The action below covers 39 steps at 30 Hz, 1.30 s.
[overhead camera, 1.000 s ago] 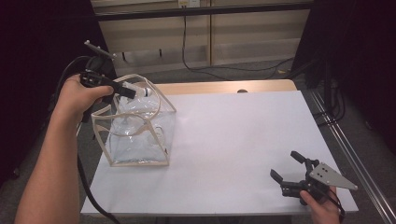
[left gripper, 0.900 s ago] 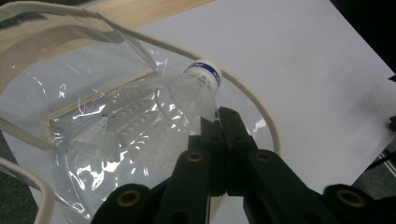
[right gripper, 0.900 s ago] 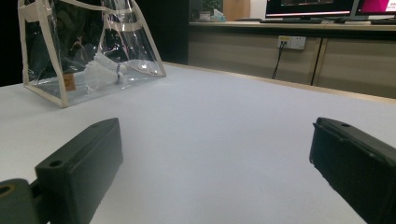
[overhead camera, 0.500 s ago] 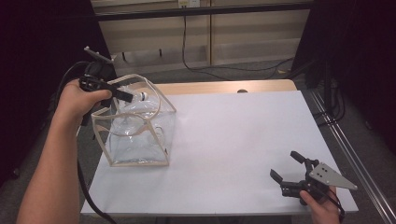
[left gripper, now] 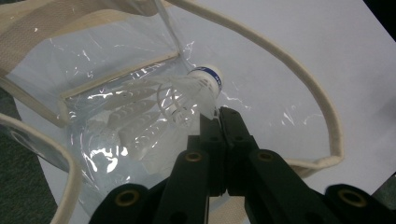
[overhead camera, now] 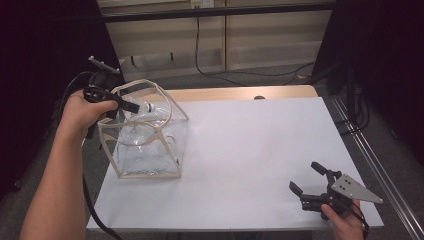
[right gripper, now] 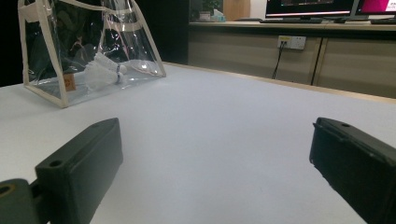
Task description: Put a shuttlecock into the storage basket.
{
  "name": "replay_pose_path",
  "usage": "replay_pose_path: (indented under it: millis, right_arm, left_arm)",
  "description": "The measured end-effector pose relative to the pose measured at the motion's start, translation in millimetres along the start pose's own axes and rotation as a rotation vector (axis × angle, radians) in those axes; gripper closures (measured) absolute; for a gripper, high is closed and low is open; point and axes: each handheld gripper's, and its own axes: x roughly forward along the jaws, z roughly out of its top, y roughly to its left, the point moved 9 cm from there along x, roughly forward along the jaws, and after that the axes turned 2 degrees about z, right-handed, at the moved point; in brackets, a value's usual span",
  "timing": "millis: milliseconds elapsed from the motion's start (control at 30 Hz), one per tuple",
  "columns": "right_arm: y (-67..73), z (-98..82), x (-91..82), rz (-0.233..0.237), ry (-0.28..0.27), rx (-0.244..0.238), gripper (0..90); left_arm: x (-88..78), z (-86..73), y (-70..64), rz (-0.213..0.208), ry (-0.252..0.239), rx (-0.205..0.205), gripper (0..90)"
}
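A clear plastic bag with cream trim stands at the table's left. My left gripper reaches over its open mouth, jaws pressed together on the feather edge of a white shuttlecock. In the left gripper view the jaw tips meet just below the shuttlecock, whose white cork carries a blue band. More white feathers lie deeper in the bag. My right gripper rests near the front right corner, open and holding nothing. In the right gripper view a shuttlecock shows low inside the bag, far beyond that gripper.
The white table top has a wooden strip along its far edge. A metal rail runs beside the right edge. A black cable trails from the left gripper past the table's left side.
The left gripper, with the shuttlecock in its jaws, has shifted left and slightly down over the bag's mouth. The right gripper has stayed where it was.
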Motion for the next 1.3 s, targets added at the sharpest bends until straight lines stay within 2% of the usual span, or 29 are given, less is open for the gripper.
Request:
replay_pose_path:
  millis: [533,1100,1300]
  right_arm:
    - [0.3,-0.2,0.3,0.0,0.002,-0.007,2.4]
    - [0.5,-0.4,0.3,0.001,0.003,-0.005,2.4]
    - [0.4,-0.4,0.3,0.0,0.003,-0.005,2.3]
  left_arm:
    - [1.8,-6.9,11.3,0.014,-0.004,-0.026,89.0]
    - [7.5,-10.3,14.1,0.02,0.002,-0.03,89.0]
    - [10.8,-12.2,14.1,0.011,0.006,-0.033,88.6]
